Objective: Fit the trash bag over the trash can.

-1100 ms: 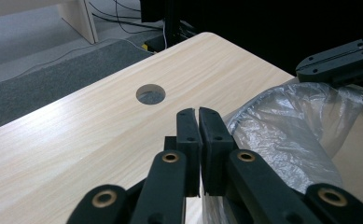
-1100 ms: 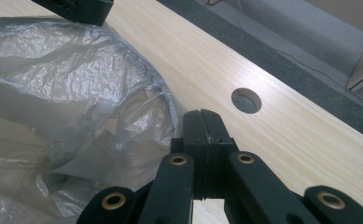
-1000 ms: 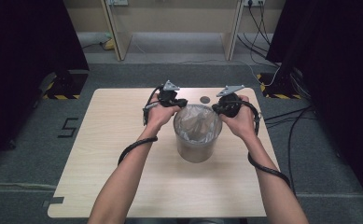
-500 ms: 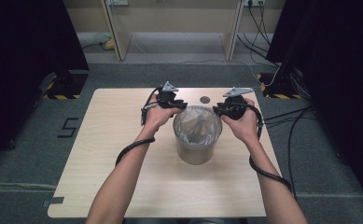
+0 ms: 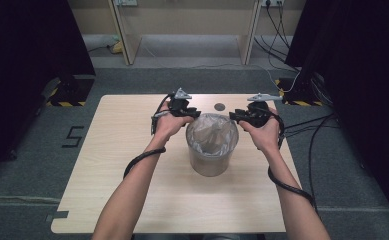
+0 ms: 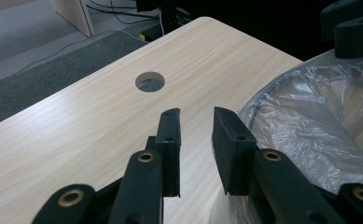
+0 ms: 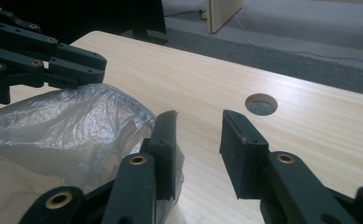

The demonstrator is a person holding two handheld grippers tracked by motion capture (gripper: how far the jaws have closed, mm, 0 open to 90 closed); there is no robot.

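- A small round waste bin [image 5: 211, 160] stands upright near the middle of the pale wooden surface [image 5: 107, 190], a little toward its far edge.
- A clear plastic bin liner [image 5: 212, 132] sits in the bin, its crinkled edge folded out over the rim all the way round.
- The left hand-held gripper [image 5: 196, 113] is at the bin's far left rim. In the left gripper view [image 6: 195, 128] its jaws stand apart and have just been opening. Nothing is between them: the liner [image 6: 305, 126] lies just beside the right-hand jaw, and bare wood shows through the gap.
- The right hand-held gripper [image 5: 232, 118] is at the far right rim, opposite the other. In the right gripper view [image 7: 197, 133] its jaws are apart too and have just been opening. The gap is empty, while the liner [image 7: 76, 126] bunches against the outer side of the left-hand jaw.
- A round hole [image 5: 219, 106] in the surface lies just beyond the bin, between the two grippers.
- Both forearms reach in from the near edge, one on each side of the bin, with a cable trailing along each.
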